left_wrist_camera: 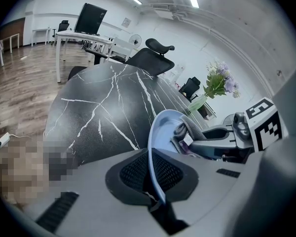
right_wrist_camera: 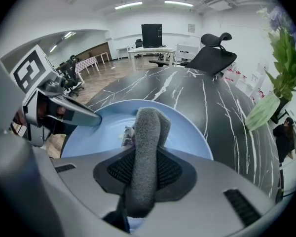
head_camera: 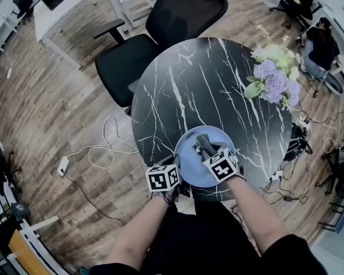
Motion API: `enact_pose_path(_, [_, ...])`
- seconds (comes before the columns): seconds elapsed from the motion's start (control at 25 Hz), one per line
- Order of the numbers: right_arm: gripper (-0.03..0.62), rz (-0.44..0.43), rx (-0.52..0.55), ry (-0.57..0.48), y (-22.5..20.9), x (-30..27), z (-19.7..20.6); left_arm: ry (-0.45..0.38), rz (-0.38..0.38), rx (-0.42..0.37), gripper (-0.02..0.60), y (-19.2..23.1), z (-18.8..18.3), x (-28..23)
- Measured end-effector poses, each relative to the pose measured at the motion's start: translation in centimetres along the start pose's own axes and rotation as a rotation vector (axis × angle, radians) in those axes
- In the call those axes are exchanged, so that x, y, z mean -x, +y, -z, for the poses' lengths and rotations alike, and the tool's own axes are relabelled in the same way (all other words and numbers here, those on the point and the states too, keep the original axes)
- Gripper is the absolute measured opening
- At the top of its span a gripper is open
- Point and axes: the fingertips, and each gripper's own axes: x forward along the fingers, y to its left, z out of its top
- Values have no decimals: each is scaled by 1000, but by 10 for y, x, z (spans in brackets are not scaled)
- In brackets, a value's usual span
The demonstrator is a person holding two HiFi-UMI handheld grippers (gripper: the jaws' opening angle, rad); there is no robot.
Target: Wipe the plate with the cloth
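Observation:
A light blue plate (head_camera: 190, 166) rests near the front edge of the round black marble table (head_camera: 206, 85). My left gripper (head_camera: 176, 175) is shut on the plate's left rim; in the left gripper view the rim (left_wrist_camera: 155, 174) runs edge-on between the pads. My right gripper (head_camera: 209, 152) stands over the plate, shut on a folded grey cloth (head_camera: 204, 142). In the right gripper view the cloth (right_wrist_camera: 148, 142) sticks out past the jaws over the plate's inside (right_wrist_camera: 187, 135). Whether the cloth touches the plate I cannot tell.
A vase of purple and white flowers (head_camera: 274, 78) stands at the table's right side. A black office chair (head_camera: 160, 33) is behind the table. A white cable and power strip (head_camera: 63, 165) lie on the wooden floor at the left.

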Motion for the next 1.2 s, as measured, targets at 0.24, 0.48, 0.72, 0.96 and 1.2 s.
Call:
enact_pose_path(0.24, [107,79,49,20,-26,7,6,0,0,1,31,0,-1,1])
enact_pose_path(0.48, [107,169,89,51,-47,10,14,-2,1,2,31,0,-1,1])
enact_pose_path(0.72, [107,236,124,46,-55,13,15,0,4,-1,31,0,-1,0])
enact_pose_path(0.96, [107,316,53,-38,-70,25,13,1,3,0,31,0,-1,0])
enact_pose_path(1.2, [107,367,-25,-117,-70,35,10,-9,4,17,31,0,0,-1])
